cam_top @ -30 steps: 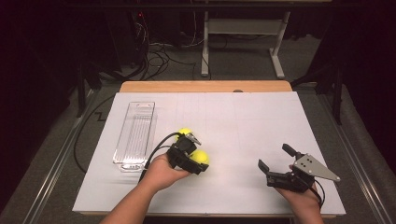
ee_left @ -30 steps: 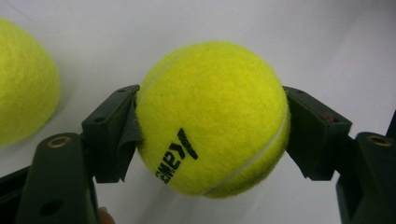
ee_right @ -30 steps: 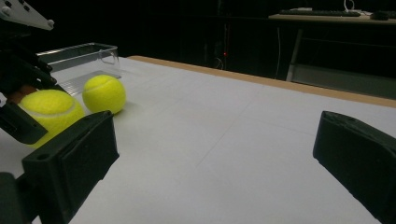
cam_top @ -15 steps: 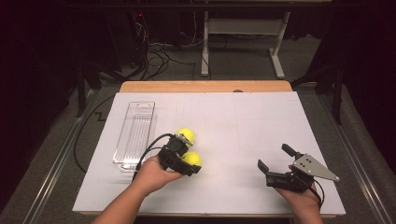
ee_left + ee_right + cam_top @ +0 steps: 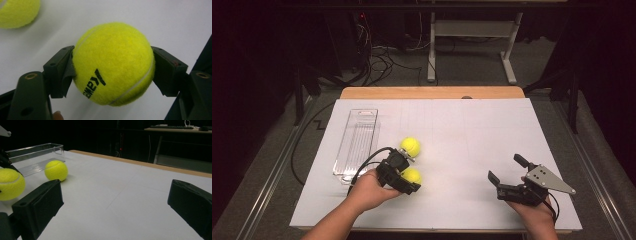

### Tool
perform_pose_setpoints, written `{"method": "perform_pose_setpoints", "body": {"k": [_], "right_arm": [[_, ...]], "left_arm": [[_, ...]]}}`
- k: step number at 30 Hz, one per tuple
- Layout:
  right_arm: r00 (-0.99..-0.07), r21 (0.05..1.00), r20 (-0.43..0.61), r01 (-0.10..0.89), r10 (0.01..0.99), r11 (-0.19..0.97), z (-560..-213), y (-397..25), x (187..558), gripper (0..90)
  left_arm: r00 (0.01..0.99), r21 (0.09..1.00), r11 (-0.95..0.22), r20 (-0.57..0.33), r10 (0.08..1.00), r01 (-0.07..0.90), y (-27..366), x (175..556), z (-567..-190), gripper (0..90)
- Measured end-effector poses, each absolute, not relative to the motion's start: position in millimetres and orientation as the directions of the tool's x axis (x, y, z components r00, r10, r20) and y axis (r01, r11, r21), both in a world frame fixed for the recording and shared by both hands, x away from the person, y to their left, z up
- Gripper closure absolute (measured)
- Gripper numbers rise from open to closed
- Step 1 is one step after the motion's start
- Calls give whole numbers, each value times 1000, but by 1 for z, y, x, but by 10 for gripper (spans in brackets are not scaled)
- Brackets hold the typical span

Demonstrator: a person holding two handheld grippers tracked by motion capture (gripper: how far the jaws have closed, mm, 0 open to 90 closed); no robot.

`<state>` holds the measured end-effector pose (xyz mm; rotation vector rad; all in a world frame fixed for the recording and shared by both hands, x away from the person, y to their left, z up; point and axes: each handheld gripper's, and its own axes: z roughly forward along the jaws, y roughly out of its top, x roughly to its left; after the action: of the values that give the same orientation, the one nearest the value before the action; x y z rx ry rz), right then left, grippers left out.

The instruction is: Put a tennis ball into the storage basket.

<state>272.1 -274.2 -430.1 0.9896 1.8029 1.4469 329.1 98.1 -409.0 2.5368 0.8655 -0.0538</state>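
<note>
My left gripper [image 5: 411, 173] is shut on a yellow tennis ball [image 5: 413, 176] at the table's front left. In the left gripper view the black jaws press both sides of this ball [image 5: 113, 63], which has black lettering on it. Whether it rests on the white sheet or hangs just above it, I cannot tell. A second tennis ball [image 5: 410, 146] lies free on the sheet just beyond, also seen at the corner [image 5: 17, 12]. My right gripper [image 5: 506, 168] is open at the front right, with nothing between its jaws [image 5: 116, 192].
A clear plastic tray [image 5: 357, 142] lies lengthwise left of the balls and looks empty [image 5: 35, 155]. The white sheet [image 5: 472, 130] covers the table up to a wooden strip at the far edge. Desk legs and cables stand on the dark floor beyond.
My left gripper has drawn a little to the left and nearer to the person with the ball in it. The free ball and the right gripper have stayed put.
</note>
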Motion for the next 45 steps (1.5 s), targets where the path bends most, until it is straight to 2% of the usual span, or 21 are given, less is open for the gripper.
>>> {"method": "perform_pose_setpoints", "body": {"k": [8,19,35,45], "right_arm": [[-529,977,-10,176,849,121,-430,-275,272,3],[-529,977,-8,177,848,119,-430,-275,272,3],[-529,977,-6,177,849,118,-431,-275,272,4],[-529,977,-8,176,848,119,-430,-275,271,4]], "left_arm": [[804,332,-735,-169,570,591,101,325,-407,268],[798,247,-759,-212,564,602,106,326,-406,268],[799,94,-796,-156,581,597,105,325,-403,268],[796,74,-799,-174,579,597,106,324,-397,268]]}}
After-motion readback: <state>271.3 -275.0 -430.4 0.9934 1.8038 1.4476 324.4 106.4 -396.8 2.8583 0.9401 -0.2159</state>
